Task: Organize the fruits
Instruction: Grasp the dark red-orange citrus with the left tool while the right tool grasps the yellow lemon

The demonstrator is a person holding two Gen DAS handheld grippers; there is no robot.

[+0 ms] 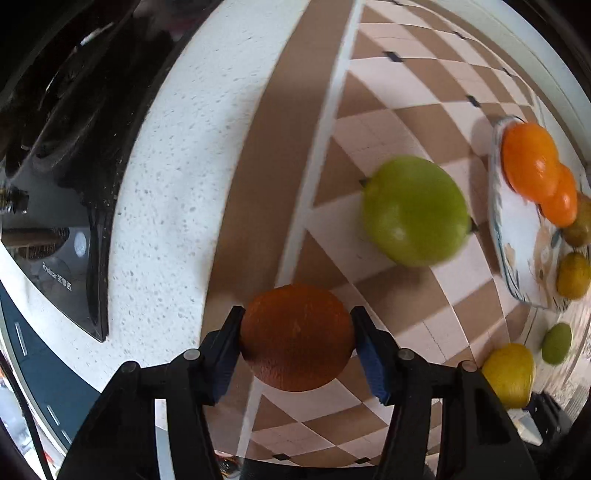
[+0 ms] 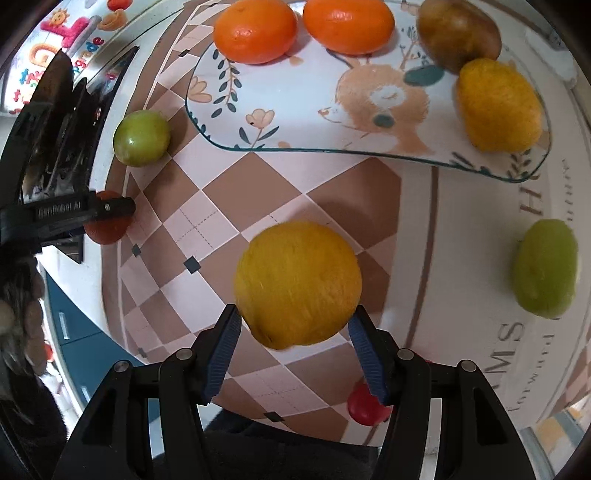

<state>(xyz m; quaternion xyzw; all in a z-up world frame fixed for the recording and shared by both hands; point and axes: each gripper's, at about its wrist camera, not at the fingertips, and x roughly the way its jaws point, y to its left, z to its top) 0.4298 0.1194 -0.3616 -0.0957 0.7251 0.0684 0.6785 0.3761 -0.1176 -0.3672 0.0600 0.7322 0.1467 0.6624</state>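
Observation:
My left gripper [image 1: 297, 332] is shut on a dark orange-brown fruit [image 1: 297, 338], held above the checked cloth. A green round fruit [image 1: 415, 210] lies just beyond it. My right gripper [image 2: 293, 328] is shut on a yellow fruit [image 2: 297, 288], lifted over the cloth. The printed plate [image 2: 295, 110] ahead holds two oranges [image 2: 255, 29], a brown fruit [image 2: 458, 33] and a yellow fruit [image 2: 498, 105]. In the right wrist view the left gripper [image 2: 110, 206] shows at the left with its fruit [image 2: 109, 230]. The plate [image 1: 513, 236] also shows in the left wrist view.
A green fruit [image 2: 142, 138] lies left of the plate and an oblong green fruit [image 2: 545, 278] at the right. A small red fruit [image 2: 365, 406] sits under my right fingers. A black stove top [image 1: 70, 155] borders the white counter [image 1: 177, 184] at the left.

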